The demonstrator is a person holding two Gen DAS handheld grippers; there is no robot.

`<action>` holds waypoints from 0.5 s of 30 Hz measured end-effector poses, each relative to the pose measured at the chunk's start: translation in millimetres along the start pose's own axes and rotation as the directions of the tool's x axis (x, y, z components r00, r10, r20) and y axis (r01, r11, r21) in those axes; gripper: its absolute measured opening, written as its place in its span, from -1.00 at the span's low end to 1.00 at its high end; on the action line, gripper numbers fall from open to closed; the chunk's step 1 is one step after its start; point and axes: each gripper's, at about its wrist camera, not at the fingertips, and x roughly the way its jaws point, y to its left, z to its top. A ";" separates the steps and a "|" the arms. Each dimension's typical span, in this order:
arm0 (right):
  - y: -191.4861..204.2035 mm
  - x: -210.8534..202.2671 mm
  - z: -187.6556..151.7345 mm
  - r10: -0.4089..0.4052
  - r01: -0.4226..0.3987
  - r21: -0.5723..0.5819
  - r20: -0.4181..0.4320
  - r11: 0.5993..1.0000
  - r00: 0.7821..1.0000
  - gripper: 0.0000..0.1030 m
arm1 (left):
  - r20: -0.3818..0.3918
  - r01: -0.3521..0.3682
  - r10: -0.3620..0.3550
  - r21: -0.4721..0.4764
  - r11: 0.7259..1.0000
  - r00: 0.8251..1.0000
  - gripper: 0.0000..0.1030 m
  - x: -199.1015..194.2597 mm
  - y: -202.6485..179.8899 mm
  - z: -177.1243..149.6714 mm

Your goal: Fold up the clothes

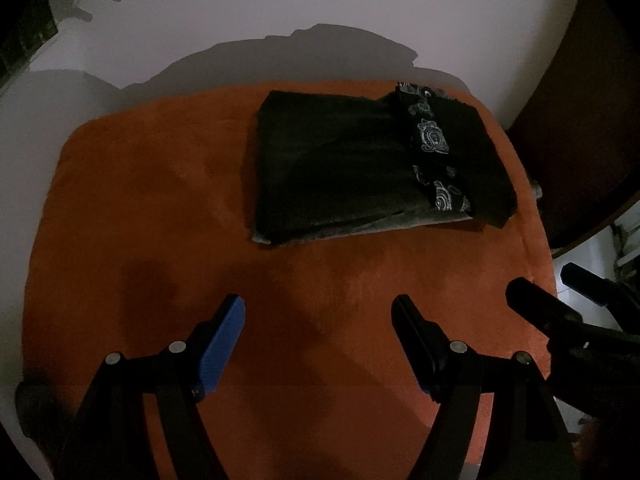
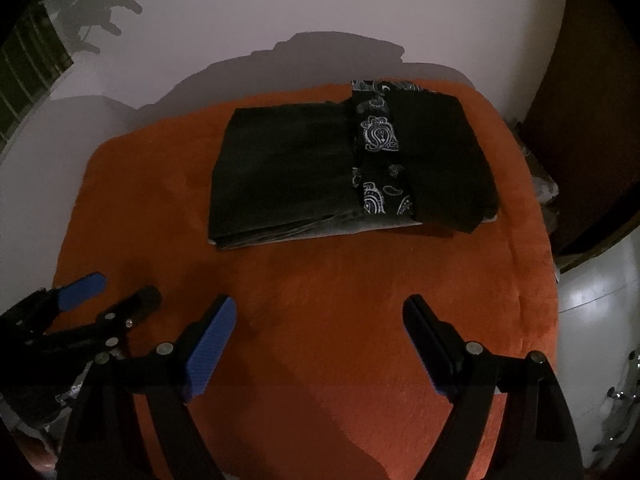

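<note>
A dark folded garment with a paisley-patterned band lies flat at the far right of an orange cloth. My left gripper hovers open over the cloth's near part, well short of the garment, nothing between its blue pads. My right gripper is also open and empty, likewise nearer than the garment. Each gripper shows in the other's view: the right one at the right edge, the left one at the lower left.
The orange cloth covers a table set against a pale wall. Dark furniture stands at the right, with light floor beyond the cloth's right edge. Bare orange cloth stretches left of the garment and in front of it.
</note>
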 end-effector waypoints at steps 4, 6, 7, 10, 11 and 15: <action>-0.5 15.6 11.3 -0.004 0.004 -0.008 -0.010 1.000 1.000 0.65 | -0.001 0.002 -0.002 0.011 1.000 1.000 0.49 13.9 -2.7 15.0; -1.0 23.3 17.1 -0.004 0.004 -0.010 -0.010 1.000 1.000 0.65 | 0.001 0.006 -0.006 0.012 1.000 1.000 0.49 20.8 -2.4 21.9; -1.4 27.0 19.6 -0.004 0.004 -0.010 -0.009 1.000 1.000 0.65 | 0.003 0.007 -0.007 0.013 1.000 1.000 0.49 25.1 -2.1 25.2; -4.1 44.1 28.4 0.006 -0.006 0.001 0.000 1.000 1.000 0.65 | 0.014 0.004 -0.005 0.014 1.000 1.000 0.49 41.2 0.0 33.5; -4.8 50.1 31.0 0.004 -0.004 0.003 0.003 1.000 1.000 0.65 | 0.017 -0.001 0.001 0.014 1.000 1.000 0.49 48.8 1.4 35.6; -7.0 73.5 41.9 -0.021 0.021 -0.016 0.003 1.000 1.000 0.65 | -0.008 -0.011 0.011 -0.006 1.000 1.000 0.49 80.5 9.0 42.2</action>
